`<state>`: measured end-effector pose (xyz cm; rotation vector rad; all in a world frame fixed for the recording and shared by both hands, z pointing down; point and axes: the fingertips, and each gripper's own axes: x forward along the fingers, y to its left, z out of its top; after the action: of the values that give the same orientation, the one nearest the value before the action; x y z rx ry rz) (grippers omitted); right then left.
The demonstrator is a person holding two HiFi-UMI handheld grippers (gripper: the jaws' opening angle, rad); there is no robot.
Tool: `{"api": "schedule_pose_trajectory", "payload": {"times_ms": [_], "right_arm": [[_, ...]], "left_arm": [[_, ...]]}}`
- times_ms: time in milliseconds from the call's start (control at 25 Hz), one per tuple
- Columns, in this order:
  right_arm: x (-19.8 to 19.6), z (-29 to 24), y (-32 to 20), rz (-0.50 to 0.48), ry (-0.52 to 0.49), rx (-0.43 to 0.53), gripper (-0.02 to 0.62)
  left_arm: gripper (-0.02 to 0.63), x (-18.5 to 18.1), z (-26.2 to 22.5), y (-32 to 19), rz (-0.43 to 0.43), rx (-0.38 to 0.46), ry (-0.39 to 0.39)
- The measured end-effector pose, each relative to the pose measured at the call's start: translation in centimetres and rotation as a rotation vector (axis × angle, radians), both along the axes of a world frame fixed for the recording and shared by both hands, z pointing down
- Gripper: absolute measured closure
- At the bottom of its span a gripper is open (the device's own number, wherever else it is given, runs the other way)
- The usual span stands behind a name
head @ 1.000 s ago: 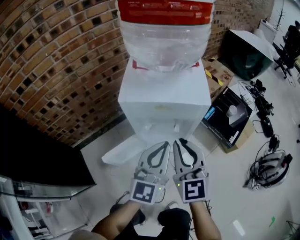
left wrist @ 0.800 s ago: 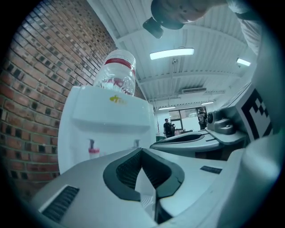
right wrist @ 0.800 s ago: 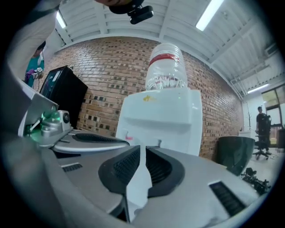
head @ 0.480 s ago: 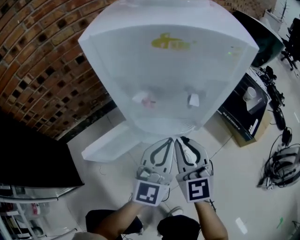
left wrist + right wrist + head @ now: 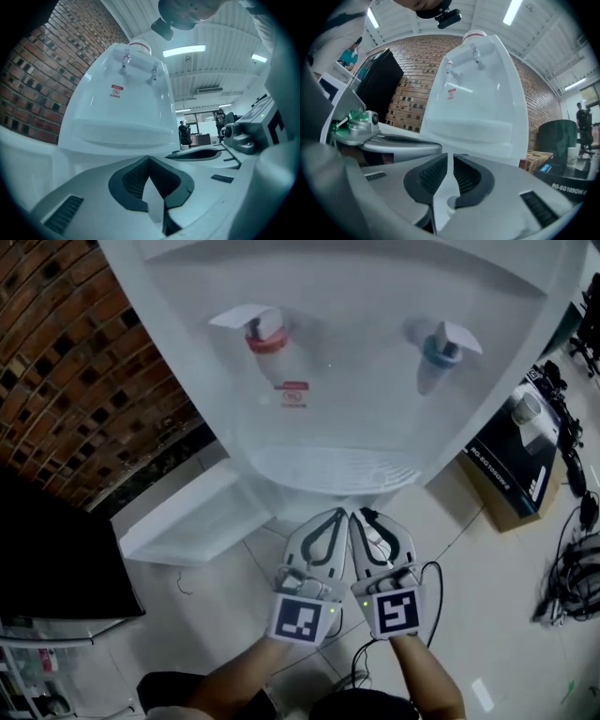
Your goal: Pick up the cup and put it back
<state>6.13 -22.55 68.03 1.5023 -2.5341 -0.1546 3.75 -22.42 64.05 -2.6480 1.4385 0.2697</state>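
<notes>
A white water dispenser fills the top of the head view, with a red tap at left, a blue tap at right and a drip tray below them. My left gripper and right gripper are held side by side just below the tray, both pointing at the dispenser. Each is shut with nothing between its pads, as the left gripper view and the right gripper view show. The only cup in sight is a white one on a black box at the right.
A brick wall stands behind and left of the dispenser. A black cabinet is at the left, with a white panel on the floor beside the dispenser. The black box and cables lie at the right.
Both grippers and the head view have sunk together. The water bottle and the dispenser's top have left the view, and the taps and drip tray have come in. Both grippers stay shut.
</notes>
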Motion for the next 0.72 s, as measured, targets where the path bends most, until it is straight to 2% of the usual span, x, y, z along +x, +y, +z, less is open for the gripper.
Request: {"api": "schedule_pose_trajectory", "payload": {"times_ms": [80,200,360,440,480,640,720], "right_arm": [[0.1,2.3,-0.4,0.013,-0.004,-0.016,0.538],[0.2,5.4,-1.2,0.024,-0.019,-0.038,0.468],[-0.2,8.7,-1.9,0.024,-0.025,-0.045,0.463],[-0.4,10.8,-2.6,0.024,-0.018,-0.063,0.385],[-0.5,11.9,-3.1,0.027,-0.012,-0.070,0.381],[-0.2,16.6,-6.2,0.086,-0.050,-0.116,0.261],[-0.3,19.0,-8.0,0.111,-0.069,-0.152,0.249]], "left_arm": [[0.606,-0.2,1.7,-0.4,-0.011,-0.005,-0.002],[0.606,-0.7,4.3,-1.0,-0.026,-0.020,-0.003],[0.606,-1.2,7.2,-1.4,-0.037,-0.041,-0.017],[0.606,-1.6,8.3,-1.5,-0.044,-0.053,-0.020],[0.606,-1.8,8.8,-1.5,-0.049,-0.062,-0.021],[0.606,-2.8,9.8,-1.2,-0.067,-0.084,-0.044],[0.606,-3.2,9.9,-1.2,-0.070,-0.087,-0.059]]}}
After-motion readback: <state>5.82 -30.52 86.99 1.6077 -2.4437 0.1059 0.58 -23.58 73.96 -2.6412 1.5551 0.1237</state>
